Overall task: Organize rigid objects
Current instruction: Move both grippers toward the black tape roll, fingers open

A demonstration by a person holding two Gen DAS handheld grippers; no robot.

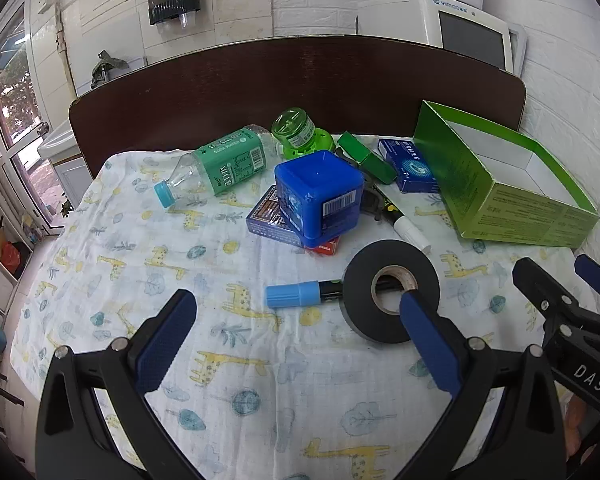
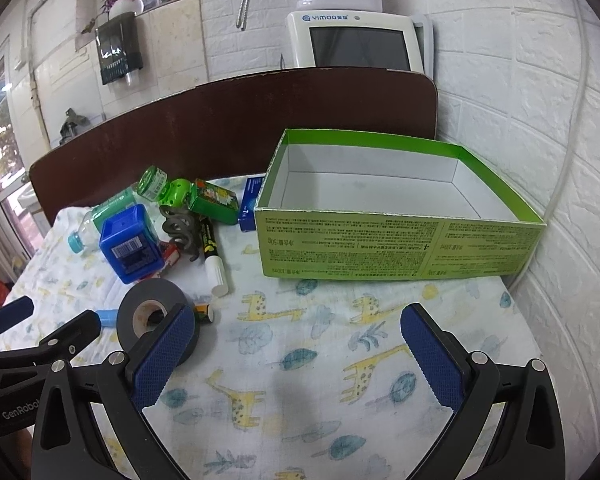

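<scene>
A black tape roll (image 1: 392, 290) lies on the giraffe cloth, over a marker with a light blue cap (image 1: 292, 295). Behind stand a blue cube box (image 1: 320, 196) on card packs, a lying soda bottle (image 1: 220, 168), a green jar (image 1: 296, 130), a green tin (image 1: 366, 158) and a blue carton (image 1: 410, 166). My left gripper (image 1: 296, 312) is open and empty; its right finger is in front of the roll. My right gripper (image 2: 296, 326) is open and empty, before the empty green cardboard box (image 2: 400, 248). The roll (image 2: 156, 320) sits by its left finger.
A white-tipped marker (image 2: 214, 254) and a dark clip (image 2: 182, 232) lie between the cube and the green box. A dark headboard (image 1: 300, 80) bounds the far edge. A white brick wall (image 2: 560, 200) is close on the right.
</scene>
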